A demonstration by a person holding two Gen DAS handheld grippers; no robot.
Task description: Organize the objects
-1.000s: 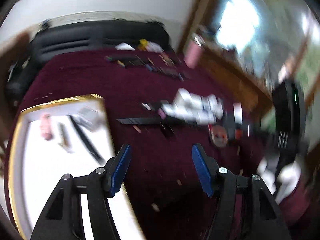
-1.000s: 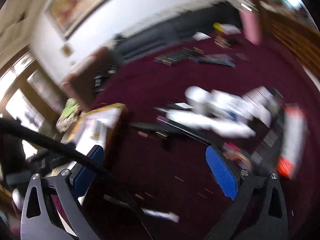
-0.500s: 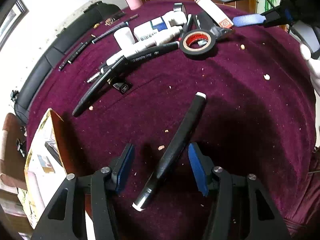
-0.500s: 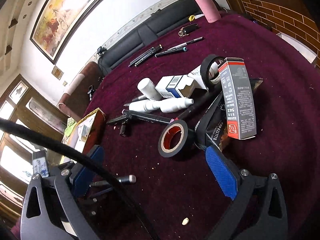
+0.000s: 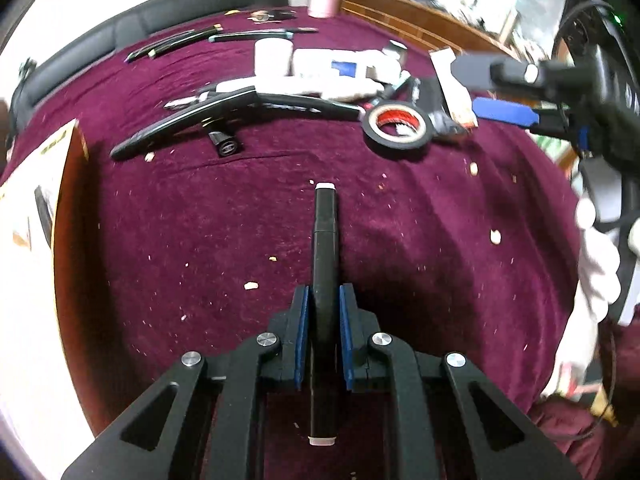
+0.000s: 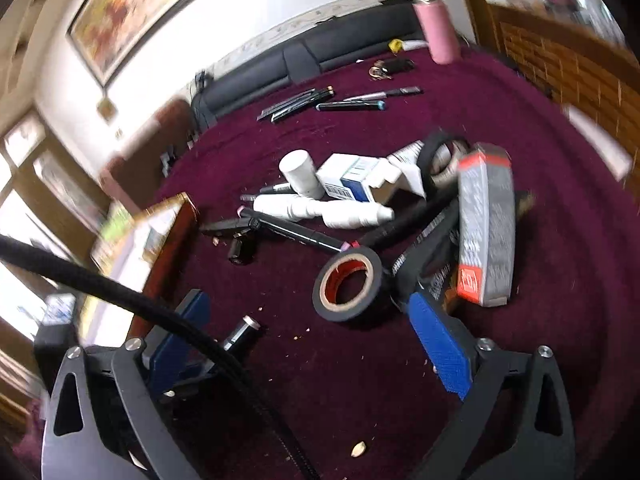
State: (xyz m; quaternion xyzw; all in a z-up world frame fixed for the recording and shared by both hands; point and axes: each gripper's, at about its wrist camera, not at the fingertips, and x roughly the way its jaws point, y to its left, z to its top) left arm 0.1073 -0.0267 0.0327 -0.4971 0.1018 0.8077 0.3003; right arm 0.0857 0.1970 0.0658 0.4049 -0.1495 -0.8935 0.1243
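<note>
A black marker [image 5: 325,240] with white ends lies along my left gripper [image 5: 323,292], which is shut on its middle just above the maroon tablecloth [image 5: 200,240]. In the right wrist view the marker's far end [image 6: 242,332] pokes out low at the left. My right gripper [image 6: 308,336] hangs wide over the cloth, its jaws closing a little with nothing pressed between the pads. A roll of black tape [image 6: 348,284] lies just ahead of it. From the left wrist, the right gripper [image 5: 488,94] shows at the upper right, beside the tape roll [image 5: 398,126].
Behind the tape sits a heap: a grey and red box [image 6: 486,224], white bottles [image 6: 320,210], a white and blue carton [image 6: 352,178] and black pens [image 6: 296,232]. A gold-edged tray [image 6: 168,216] stands at the left. Further pens [image 6: 304,100], keys [image 6: 392,67] and a pink bottle [image 6: 438,32] lie far back.
My left gripper has closed on the black marker, which now lines up with its fingers. My right gripper has come nearer to the tape roll and narrowed slightly.
</note>
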